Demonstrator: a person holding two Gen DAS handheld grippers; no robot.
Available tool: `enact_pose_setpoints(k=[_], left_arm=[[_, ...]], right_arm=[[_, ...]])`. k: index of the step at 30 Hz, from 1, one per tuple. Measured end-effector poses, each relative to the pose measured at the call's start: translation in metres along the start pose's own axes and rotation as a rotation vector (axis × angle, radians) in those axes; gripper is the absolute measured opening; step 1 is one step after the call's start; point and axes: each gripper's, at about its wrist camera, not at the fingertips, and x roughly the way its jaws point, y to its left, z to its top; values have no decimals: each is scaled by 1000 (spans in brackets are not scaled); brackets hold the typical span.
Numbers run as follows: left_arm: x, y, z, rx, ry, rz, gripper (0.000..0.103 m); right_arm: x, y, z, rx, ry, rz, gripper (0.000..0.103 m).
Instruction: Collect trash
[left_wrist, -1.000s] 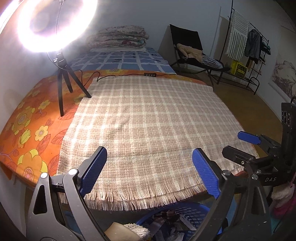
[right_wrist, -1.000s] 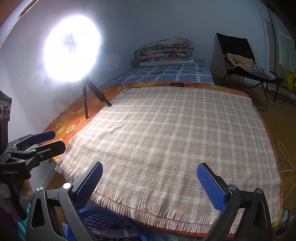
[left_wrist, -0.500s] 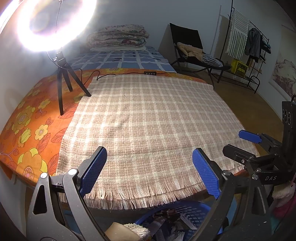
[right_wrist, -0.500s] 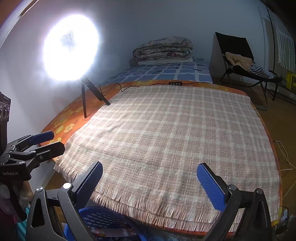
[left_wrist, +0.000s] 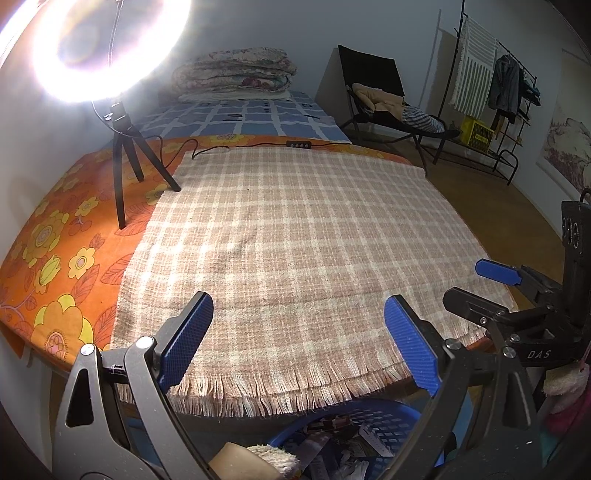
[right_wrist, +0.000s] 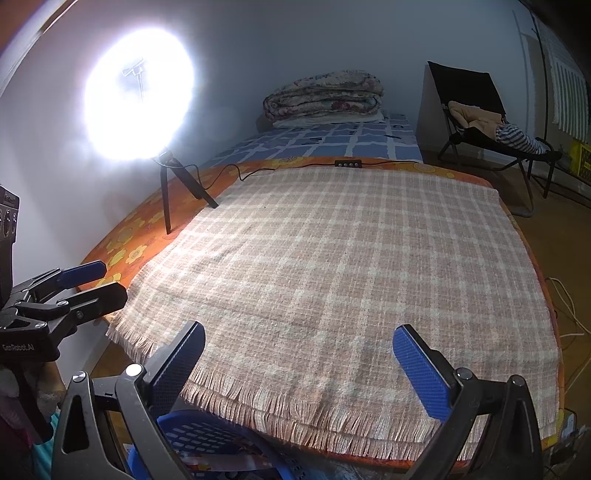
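A blue plastic basket (left_wrist: 384, 417) with several pieces of paper trash (left_wrist: 332, 439) inside sits on the floor below the near edge of the bed; it also shows in the right wrist view (right_wrist: 207, 439). My left gripper (left_wrist: 299, 339) is open and empty above the basket, at the fringe of the checked blanket (left_wrist: 295, 236). My right gripper (right_wrist: 299, 369) is open and empty beside it, and shows at the right of the left wrist view (left_wrist: 480, 288). The left gripper shows in the right wrist view (right_wrist: 96, 284). No trash shows on the blanket.
A ring light on a black tripod (left_wrist: 125, 166) stands on the orange floral sheet (left_wrist: 55, 258) at the left, its cable and remote (left_wrist: 299, 144) along the blanket's far edge. Folded quilts (left_wrist: 236, 70) lie behind. A black chair (left_wrist: 384, 96) and clothes rack (left_wrist: 498, 92) stand at the right.
Both grippers have drifted slightly back and up from the bed; they stay open and empty. Nothing else has moved.
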Motion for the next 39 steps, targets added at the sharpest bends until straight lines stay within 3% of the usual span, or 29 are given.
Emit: enact_pose_setpoints(k=[39], left_arm=[[1, 0, -1, 3, 3, 2, 96]], right_arm=[[1, -1, -4, -2, 6, -5, 103]])
